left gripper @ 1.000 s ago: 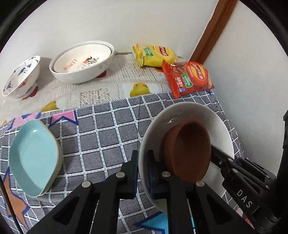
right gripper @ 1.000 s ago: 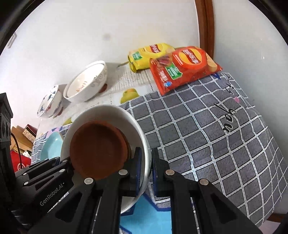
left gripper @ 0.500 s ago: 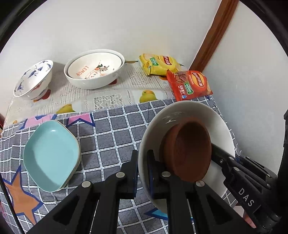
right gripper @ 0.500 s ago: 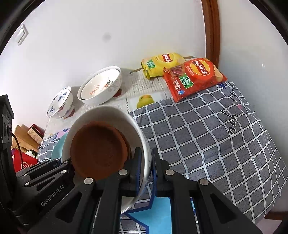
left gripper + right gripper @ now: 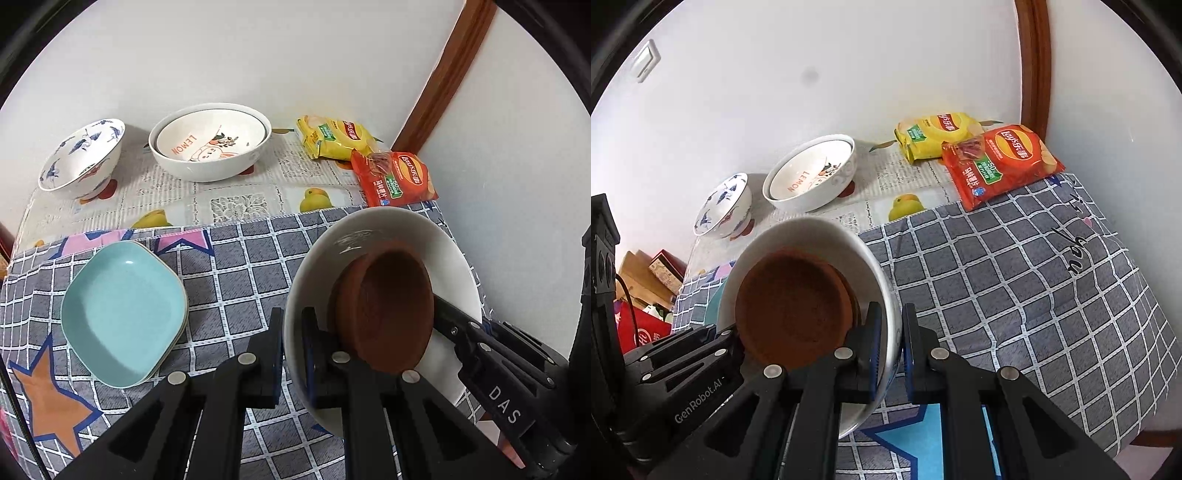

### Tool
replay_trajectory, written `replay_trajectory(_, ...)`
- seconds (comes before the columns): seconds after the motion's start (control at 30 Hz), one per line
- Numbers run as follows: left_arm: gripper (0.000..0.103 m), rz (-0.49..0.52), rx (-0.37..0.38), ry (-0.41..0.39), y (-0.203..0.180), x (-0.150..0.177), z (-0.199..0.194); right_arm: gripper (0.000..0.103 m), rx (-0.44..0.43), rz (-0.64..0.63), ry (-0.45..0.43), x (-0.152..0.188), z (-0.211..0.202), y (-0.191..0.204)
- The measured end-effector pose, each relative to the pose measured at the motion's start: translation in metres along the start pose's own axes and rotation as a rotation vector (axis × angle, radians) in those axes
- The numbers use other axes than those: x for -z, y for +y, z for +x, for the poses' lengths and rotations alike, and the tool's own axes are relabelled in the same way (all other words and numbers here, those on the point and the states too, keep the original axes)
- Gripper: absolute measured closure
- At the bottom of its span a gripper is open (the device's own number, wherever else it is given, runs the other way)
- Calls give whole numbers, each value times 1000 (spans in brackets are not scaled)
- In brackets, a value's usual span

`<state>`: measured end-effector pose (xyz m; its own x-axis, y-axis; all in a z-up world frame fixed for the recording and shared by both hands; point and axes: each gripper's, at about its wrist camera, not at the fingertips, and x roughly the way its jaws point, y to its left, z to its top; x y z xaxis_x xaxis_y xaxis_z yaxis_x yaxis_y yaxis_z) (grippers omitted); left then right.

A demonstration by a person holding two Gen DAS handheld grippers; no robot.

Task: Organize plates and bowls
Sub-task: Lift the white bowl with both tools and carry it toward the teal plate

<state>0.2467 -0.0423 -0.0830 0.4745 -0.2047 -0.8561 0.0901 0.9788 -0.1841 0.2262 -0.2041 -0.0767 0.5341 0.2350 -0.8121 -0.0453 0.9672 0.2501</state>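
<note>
A big white bowl [image 5: 373,225] with two stacked brown dishes [image 5: 391,306] inside hangs above the checked cloth, held from both sides. My left gripper [image 5: 293,325] is shut on its left rim, one finger inside the bowl and one outside. My right gripper [image 5: 891,328] is shut on the opposite rim of the white bowl [image 5: 816,227]; the brown dishes [image 5: 794,306] lean against that side. A stack of teal plates [image 5: 122,314] lies on the cloth to the left. At the back stand a lemon-print bowl nested in a white bowl [image 5: 210,142] and a blue-patterned bowl [image 5: 83,155].
A yellow chip bag [image 5: 336,140] and a red chip bag [image 5: 395,177] lie at the back right by a wooden door frame [image 5: 443,74]. The grey checked cloth [image 5: 1015,277] covers the table's front; boxes [image 5: 650,273] sit beyond the table's left edge. White walls close the back and right.
Both grippers have risen and drawn back from the wall with the white bowl between them. More of the table shows now, and the grips look unchanged.
</note>
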Motion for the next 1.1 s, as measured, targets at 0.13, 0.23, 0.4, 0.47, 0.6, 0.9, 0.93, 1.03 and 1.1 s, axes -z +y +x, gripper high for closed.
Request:
replay_trajectory(0.13, 93, -7, -1, -4, 6, 1, -4, 92, -3, -7, -4, 1, -1, 7)
replay_trajectory(0.23, 93, -10, -4, -9, 10, 2, -8, 92, -6, -13, -7, 1, -3, 13)
replay_trajectory(0.4, 93, -17, -13, -16, 17, 3, -13, 92, -12, -24, -9, 2, -3, 22)
replay_trajectory(0.47, 93, -22, -16, -15, 20, 3, -15, 92, -13, -27, -8, 2, -3, 26)
replay_trajectory(0.6, 93, -29, -19, -17, 26, 4, -18, 92, -18, -35, -6, 3, -1, 32)
replay_trajectory(0.9, 93, -50, -25, -18, 40, 4, -22, 92, -32, -49, 3, 4, 4, 44)
replay_trajectory(0.93, 93, -52, -25, -17, 41, 4, -22, 92, -32, -51, 3, 4, 5, 45)
replay_trajectory(1.03, 93, -58, -25, -16, 46, 4, -23, 92, -35, -59, 6, 5, 6, 49)
replay_trajectory(1.1, 93, -63, -26, -17, 49, 4, -23, 92, -36, -65, 7, 5, 7, 52)
